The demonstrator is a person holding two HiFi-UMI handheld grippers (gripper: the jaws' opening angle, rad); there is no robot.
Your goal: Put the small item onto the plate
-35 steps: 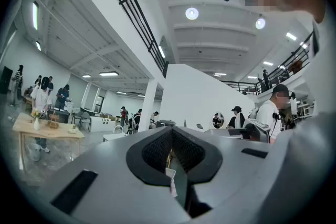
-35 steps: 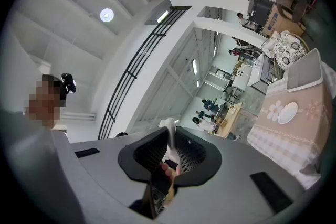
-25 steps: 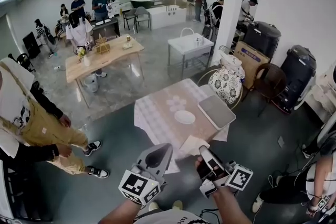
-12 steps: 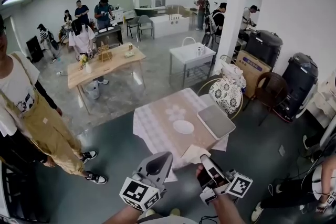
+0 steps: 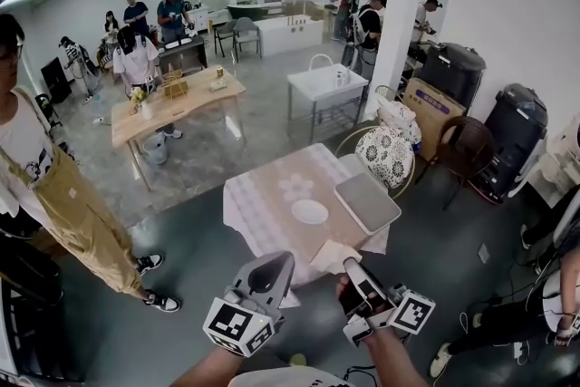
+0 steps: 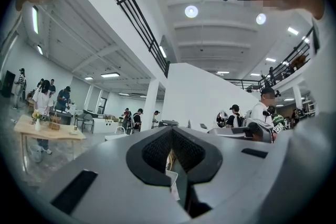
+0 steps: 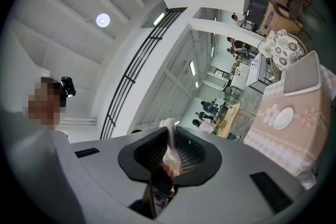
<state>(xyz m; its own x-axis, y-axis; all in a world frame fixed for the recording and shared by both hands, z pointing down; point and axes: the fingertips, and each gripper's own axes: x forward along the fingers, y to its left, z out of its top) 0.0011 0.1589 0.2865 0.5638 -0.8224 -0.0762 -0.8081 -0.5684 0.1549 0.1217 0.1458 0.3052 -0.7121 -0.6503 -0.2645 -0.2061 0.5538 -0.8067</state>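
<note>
A white plate [image 5: 310, 211] lies on a cloth-covered table [image 5: 263, 199] ahead of me, beside a grey tray [image 5: 367, 201]. Both grippers hang close to my body, short of the table's near corner. My right gripper [image 5: 350, 266] is shut on a small white spoon-like item [image 7: 168, 140], whose handle sticks up out of the jaws. The right gripper view [image 7: 170, 150] shows the plate [image 7: 283, 117] far off at the right. My left gripper [image 5: 272, 267] looks shut, and in its own view [image 6: 172, 157] I see nothing held for sure.
A person in yellow overalls [image 5: 68, 204] stands on the dark floor to the left. A chair with a patterned cushion [image 5: 388, 151] sits behind the table. Farther back are a white pillar [image 5: 399, 4], a white sink stand [image 5: 326, 82] and a wooden table [image 5: 172, 104].
The person in yellow overalls has straightened up from bending over. Both grippers have kept about the same place and the same hold.
</note>
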